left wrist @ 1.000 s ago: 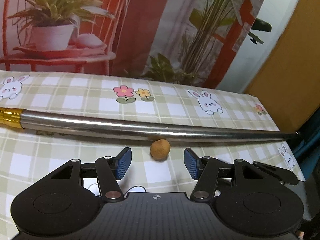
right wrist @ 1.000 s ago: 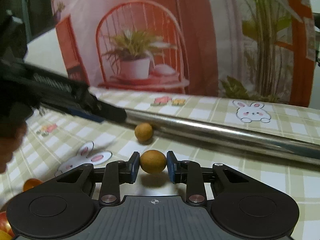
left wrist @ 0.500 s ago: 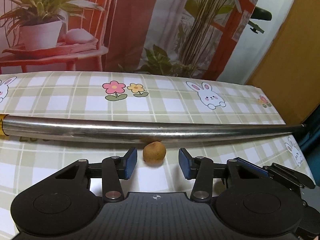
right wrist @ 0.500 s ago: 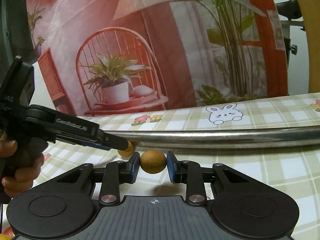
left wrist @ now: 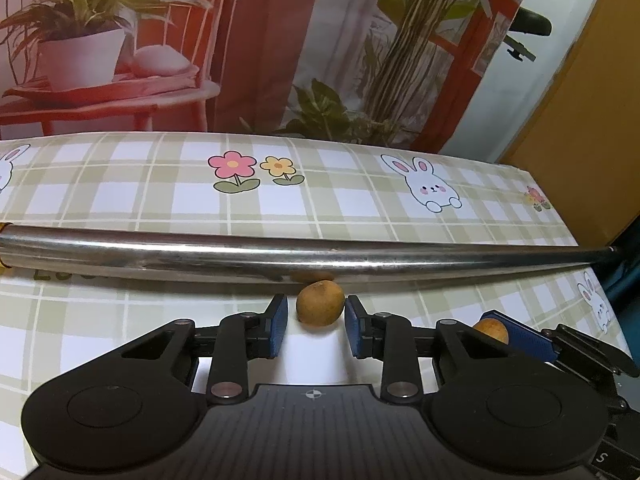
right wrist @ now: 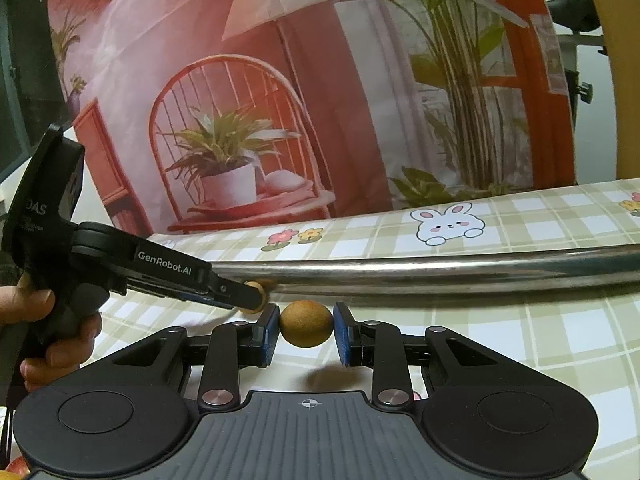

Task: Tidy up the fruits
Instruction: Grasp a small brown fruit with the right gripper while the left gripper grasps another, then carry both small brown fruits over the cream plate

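Progress judged early: one brown fruit is pinched by right gripper above the tablecloth, while left gripper, jaws just closing, brackets a second fruit resting beside the metal tube, w/ no sorting spot visible.

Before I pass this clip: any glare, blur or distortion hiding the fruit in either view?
Left wrist: fisheye bows the steel pipe, glare streaks along it, brown fruit is sharp. Right wrist: nearest fruit sharp, soft shadow beneath; tablecloth tilts.
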`<state>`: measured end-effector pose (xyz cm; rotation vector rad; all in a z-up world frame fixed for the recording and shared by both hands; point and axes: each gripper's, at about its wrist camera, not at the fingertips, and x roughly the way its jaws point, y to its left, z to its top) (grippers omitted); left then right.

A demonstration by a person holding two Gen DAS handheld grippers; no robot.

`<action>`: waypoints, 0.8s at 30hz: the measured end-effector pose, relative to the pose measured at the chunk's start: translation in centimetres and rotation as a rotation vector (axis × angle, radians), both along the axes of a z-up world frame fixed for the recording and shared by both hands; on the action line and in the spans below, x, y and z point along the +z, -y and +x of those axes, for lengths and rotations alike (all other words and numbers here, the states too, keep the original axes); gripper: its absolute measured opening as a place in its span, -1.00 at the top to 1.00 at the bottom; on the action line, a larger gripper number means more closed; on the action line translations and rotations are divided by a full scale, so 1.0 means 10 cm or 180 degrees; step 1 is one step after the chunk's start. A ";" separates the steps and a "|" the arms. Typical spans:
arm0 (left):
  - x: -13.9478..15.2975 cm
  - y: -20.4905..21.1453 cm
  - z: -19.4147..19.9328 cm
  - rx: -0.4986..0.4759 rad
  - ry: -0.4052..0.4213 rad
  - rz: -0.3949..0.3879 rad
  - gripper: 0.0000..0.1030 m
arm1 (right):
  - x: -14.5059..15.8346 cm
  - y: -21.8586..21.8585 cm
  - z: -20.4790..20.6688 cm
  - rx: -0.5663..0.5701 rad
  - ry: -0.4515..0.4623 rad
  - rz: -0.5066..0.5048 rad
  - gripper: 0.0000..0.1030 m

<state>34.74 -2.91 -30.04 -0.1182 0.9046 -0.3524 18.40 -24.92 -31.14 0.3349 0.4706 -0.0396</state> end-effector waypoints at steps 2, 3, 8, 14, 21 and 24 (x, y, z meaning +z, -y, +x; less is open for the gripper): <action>-0.01 0.01 0.01 -0.0027 -0.0016 0.0006 0.36 | 0.00 0.01 0.00 0.0002 -0.0005 0.0009 0.48; 0.00 0.02 0.01 -0.0041 -0.0010 0.0019 0.39 | 0.00 0.01 0.00 0.0004 -0.0009 0.0009 0.48; 0.00 0.05 -0.04 -0.0133 0.0027 0.0084 0.46 | 0.00 0.00 0.00 0.0008 -0.0016 0.0003 0.48; 0.11 0.00 -0.21 -0.0163 0.0162 0.0142 0.46 | 0.00 0.01 -0.01 -0.0002 -0.0014 0.0017 0.48; 0.37 -0.24 -0.59 -0.0008 0.0345 0.0044 0.46 | 0.00 0.02 -0.02 -0.0015 0.0005 0.0040 0.48; 0.49 -0.35 -0.85 0.0137 0.0527 0.0068 0.46 | 0.00 0.02 -0.02 -0.0020 0.0009 0.0040 0.48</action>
